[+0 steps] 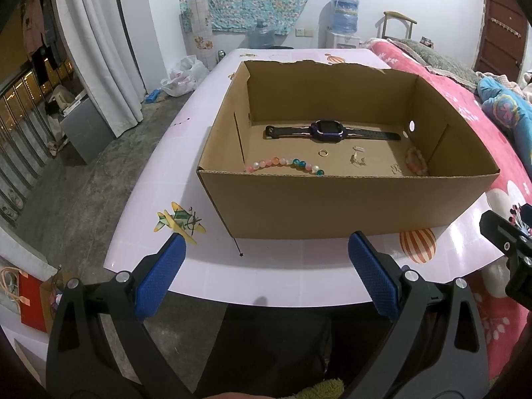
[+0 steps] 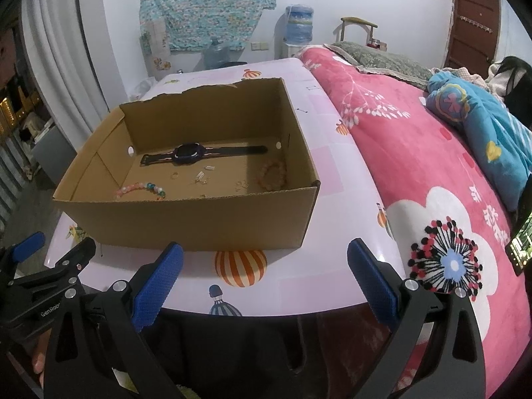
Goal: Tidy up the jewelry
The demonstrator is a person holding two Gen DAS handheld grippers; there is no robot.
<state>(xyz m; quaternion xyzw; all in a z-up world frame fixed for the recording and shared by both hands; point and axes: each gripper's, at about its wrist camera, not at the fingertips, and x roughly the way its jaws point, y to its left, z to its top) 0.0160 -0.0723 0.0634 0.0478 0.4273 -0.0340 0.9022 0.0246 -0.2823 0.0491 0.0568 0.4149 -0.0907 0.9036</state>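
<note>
An open cardboard box (image 1: 332,206) (image 2: 186,222) stands on the pale pink table (image 1: 266,276) (image 2: 299,286). Inside lie a dark smartwatch (image 1: 327,130) (image 2: 189,154), a string of pastel and teal beads (image 1: 282,164) (image 2: 143,189), a peach bead bracelet (image 1: 415,161) (image 2: 272,174), a small gold ring (image 1: 323,153) (image 2: 174,175) and tiny earrings (image 1: 357,158) (image 2: 201,177). My left gripper (image 1: 266,242) hovers open before the box's near wall, holding nothing. My right gripper (image 2: 264,249) is open and empty near the table's front edge, right of the left one.
A bed with a pink floral blanket (image 2: 415,153) (image 1: 465,109) borders the table's right side. White curtains (image 1: 96,43) and concrete floor (image 1: 83,193) lie to the left. A water dispenser (image 1: 344,16) stands at the far wall. A phone (image 2: 520,246) sits at the right edge.
</note>
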